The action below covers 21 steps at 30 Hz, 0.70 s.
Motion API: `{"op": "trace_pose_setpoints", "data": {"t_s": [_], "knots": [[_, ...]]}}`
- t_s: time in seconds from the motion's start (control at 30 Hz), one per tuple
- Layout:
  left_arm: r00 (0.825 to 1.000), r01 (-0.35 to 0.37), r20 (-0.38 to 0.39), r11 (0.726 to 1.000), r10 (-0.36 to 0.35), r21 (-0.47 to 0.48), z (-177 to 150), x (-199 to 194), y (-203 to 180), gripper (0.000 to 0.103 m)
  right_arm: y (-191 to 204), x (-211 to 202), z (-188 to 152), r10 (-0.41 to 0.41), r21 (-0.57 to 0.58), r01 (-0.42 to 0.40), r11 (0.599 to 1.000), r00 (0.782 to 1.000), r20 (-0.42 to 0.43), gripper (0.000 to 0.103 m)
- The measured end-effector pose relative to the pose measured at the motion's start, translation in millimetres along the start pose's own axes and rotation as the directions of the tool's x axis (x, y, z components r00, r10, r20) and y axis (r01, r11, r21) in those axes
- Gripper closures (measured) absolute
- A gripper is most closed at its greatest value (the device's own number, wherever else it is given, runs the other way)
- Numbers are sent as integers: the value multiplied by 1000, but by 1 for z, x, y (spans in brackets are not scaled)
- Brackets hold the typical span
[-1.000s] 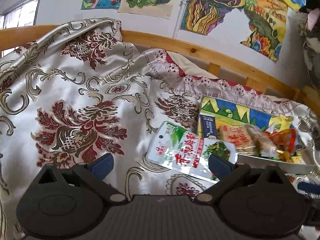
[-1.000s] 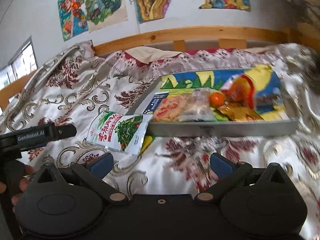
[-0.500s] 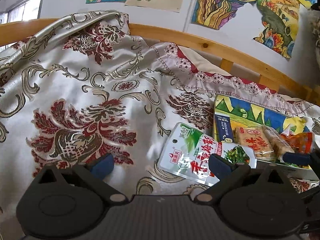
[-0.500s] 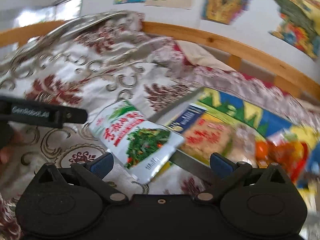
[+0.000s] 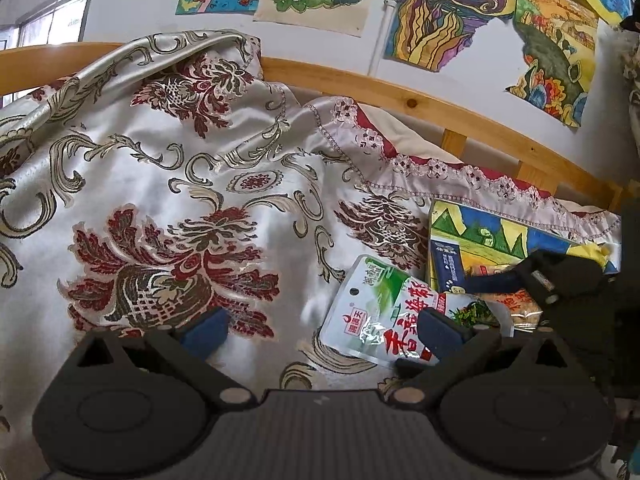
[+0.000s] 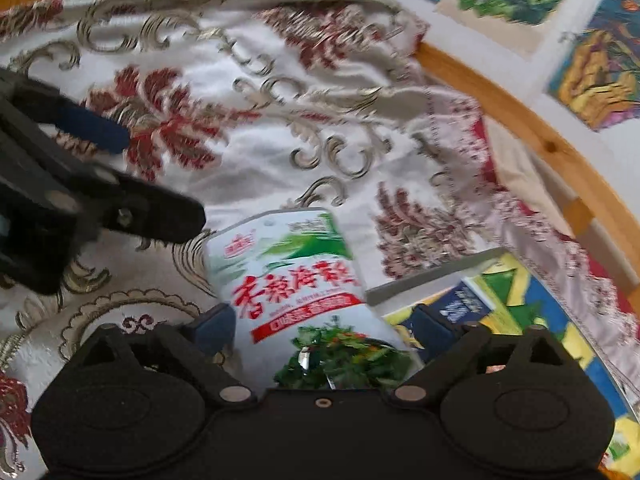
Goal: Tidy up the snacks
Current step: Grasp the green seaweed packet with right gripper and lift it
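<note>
A white and green snack packet (image 6: 296,280) with red lettering lies on the patterned bedspread, its lower end leaning on the grey rim of the snack tray (image 6: 424,276). My right gripper (image 6: 324,326) is open, with the packet between its blue pads, which stand apart from it. In the left wrist view the packet (image 5: 384,312) lies just left of the tray (image 5: 480,232). My left gripper (image 5: 320,326) is open and empty over the bedspread, left of the packet. The tray holds a dark blue packet (image 5: 448,268) and other snacks, partly hidden by the right gripper.
The silver and red floral bedspread (image 5: 168,200) is bunched up high at the back left. A wooden bed rail (image 5: 400,96) runs behind it below a wall of drawings. My left gripper's body (image 6: 60,184) sits just left of the packet in the right wrist view.
My right gripper has swung left and moved in over the packet, which now lies between its pads. My left gripper has shifted a little; the packet has stayed in place.
</note>
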State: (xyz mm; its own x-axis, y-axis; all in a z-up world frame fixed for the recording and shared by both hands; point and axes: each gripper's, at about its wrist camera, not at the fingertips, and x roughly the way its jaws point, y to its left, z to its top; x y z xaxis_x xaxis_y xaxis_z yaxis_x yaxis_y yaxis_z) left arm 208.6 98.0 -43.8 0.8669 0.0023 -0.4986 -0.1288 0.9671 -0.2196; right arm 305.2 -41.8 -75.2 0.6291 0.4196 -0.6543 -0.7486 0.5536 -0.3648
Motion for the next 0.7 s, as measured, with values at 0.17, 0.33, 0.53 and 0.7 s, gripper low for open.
{"op": "trace_pose_setpoints", "data": {"t_s": [0.17,0.33,0.53,0.7], "knots": [[1000,5,4,1000,-5,-8,-1,0,1,0,0,-1,-1,4,-18,-4,1000,1000,19,25],[1000,4,5,1000,-4,0,-2,-1,-1,0,-11,-7,-4,22,41,-23,999,999,33,39],[1000,12,13,1000,-11,-18,-2,-3,1,0,-8,-12,-3,16,10,-16,1000,999,33,43],[1000,14,16,1000,-14,-16,-2,-3,1,0,-13,1,4,67,-6,-67,998,998,-17,21]]}}
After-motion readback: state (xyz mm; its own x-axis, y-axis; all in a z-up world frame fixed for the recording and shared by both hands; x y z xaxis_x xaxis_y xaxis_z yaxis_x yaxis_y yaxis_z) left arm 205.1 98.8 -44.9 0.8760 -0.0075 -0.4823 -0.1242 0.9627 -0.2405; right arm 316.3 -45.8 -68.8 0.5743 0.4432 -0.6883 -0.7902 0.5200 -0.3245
